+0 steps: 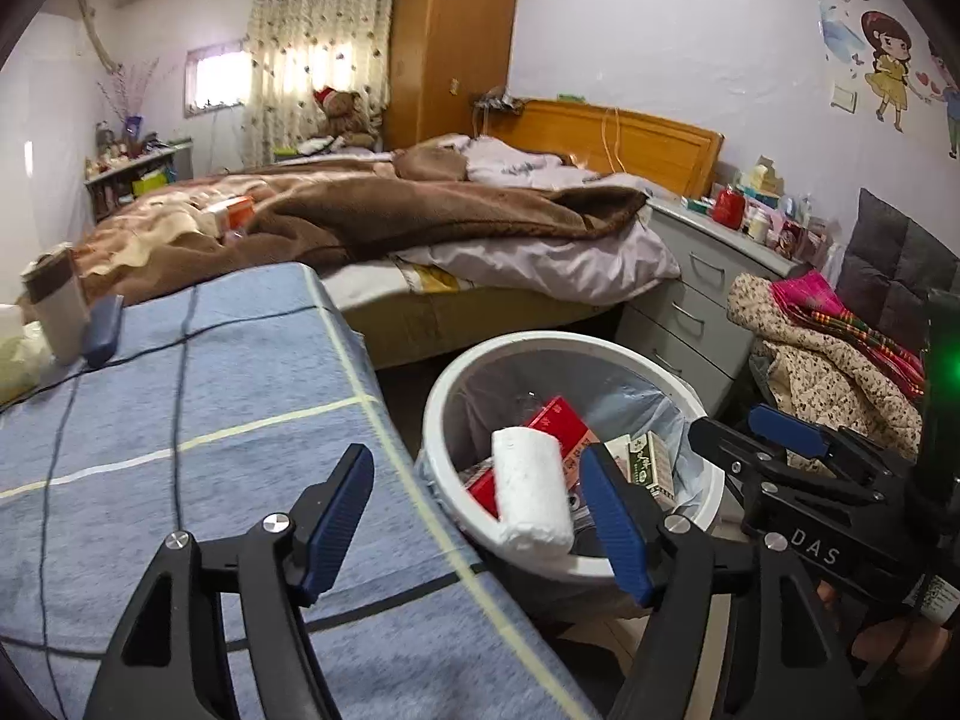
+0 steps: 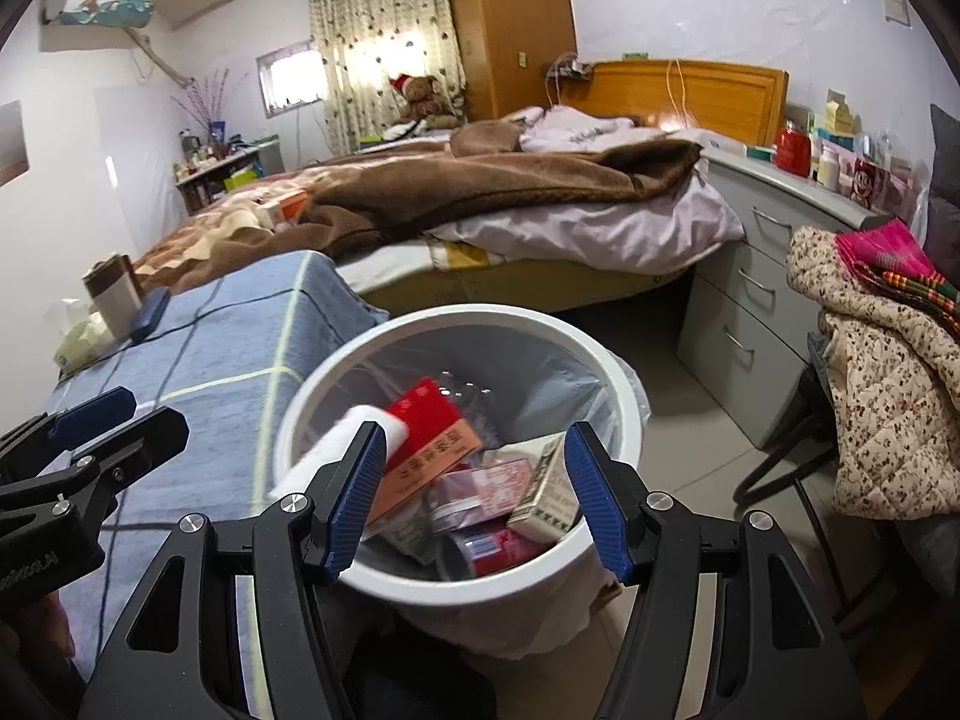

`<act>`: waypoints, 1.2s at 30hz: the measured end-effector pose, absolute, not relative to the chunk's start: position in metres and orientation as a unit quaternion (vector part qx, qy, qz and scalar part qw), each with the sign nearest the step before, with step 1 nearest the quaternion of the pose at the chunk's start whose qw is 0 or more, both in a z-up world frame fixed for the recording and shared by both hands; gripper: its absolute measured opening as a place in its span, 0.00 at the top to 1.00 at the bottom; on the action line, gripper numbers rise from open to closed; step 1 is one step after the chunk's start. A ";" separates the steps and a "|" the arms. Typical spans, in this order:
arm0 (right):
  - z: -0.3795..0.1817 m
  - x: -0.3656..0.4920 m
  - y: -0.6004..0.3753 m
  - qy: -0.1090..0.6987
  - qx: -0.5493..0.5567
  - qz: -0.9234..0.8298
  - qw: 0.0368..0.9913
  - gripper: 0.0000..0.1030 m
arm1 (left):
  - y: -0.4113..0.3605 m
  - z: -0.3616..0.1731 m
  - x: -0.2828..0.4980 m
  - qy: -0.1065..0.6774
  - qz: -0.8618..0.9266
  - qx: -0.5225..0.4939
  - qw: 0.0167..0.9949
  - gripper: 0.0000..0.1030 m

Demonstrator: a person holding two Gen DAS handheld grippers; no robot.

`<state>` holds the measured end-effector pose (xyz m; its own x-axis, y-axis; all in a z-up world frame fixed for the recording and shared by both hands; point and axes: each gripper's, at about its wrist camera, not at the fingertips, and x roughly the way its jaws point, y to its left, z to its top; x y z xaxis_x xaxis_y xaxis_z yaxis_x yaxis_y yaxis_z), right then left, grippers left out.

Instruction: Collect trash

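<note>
Both my left tongs (image 1: 474, 516) and right tongs (image 2: 471, 498) gape empty over the white bin (image 2: 606, 372), where the tissue roll (image 1: 531, 492) leans on the rim and may tumble out.

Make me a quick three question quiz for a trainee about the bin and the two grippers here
1. True or false: the left gripper is clamped on the white roll.
2. What colour is the large box lying in the white bin? A) green B) red C) black
3. Fill in: the bin stands on the floor beside the ____ checked cloth.

Key: 1. False; both it and the right gripper stand open with nothing pressed between the pads, and the roll lies over the bin's rim. 2. B. 3. blue.
</note>
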<state>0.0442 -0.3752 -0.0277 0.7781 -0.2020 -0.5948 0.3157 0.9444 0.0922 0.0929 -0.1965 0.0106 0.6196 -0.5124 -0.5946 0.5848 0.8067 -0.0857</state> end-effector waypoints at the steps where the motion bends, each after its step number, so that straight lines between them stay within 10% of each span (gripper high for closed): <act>1: -0.027 0.043 -0.372 0.300 0.092 -0.136 0.940 0.38 | -0.192 0.012 0.089 0.305 -0.303 0.057 0.901 0.29; 36: -0.026 0.005 -0.289 0.238 0.049 -0.095 0.965 0.38 | -0.094 0.010 0.030 0.254 -0.171 0.031 0.951 0.22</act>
<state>0.0047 -0.2891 -0.0259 0.8686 -0.1605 -0.4688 0.2074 0.9770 0.0498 0.0301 -0.0941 0.0097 0.8123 -0.3097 -0.4943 0.3409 0.9397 -0.0286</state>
